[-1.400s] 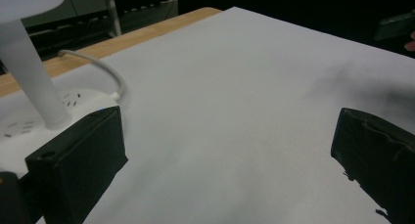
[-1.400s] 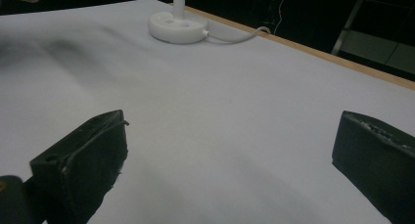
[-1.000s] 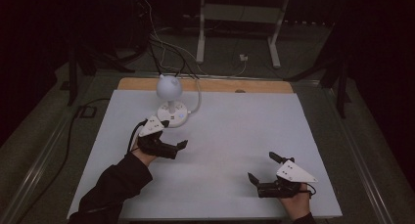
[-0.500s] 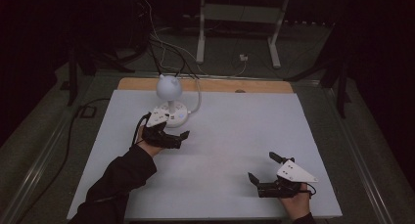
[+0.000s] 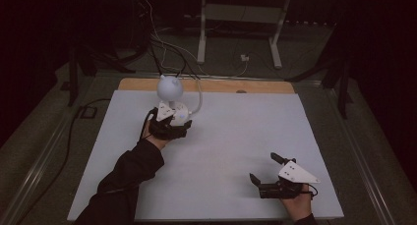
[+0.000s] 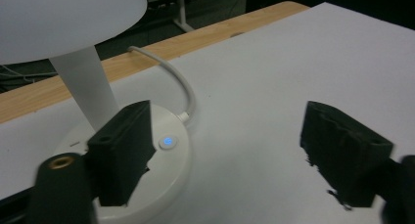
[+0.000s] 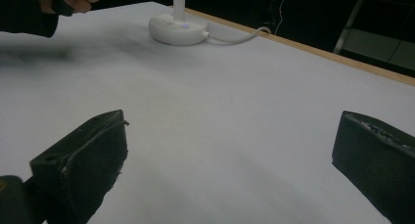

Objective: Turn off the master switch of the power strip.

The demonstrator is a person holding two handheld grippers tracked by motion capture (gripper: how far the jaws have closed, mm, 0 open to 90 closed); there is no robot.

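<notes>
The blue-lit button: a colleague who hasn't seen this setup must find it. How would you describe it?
Start at the white table and find the white lamp near its far left. On the lamp's round base, beside where the white cable plugs in, sits the button: the only glowing blue spot.

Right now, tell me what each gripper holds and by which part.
Nothing is held. The left gripper is open, one jaw over the lamp base near its blue button. The right gripper is open over bare table.

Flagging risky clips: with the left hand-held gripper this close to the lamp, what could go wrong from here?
The left hand-held gripper is open, one jaw over the lamp base beside the lit blue button. It might miss the button, or push the base sideways. The white cable curves just behind and could snag.
</notes>
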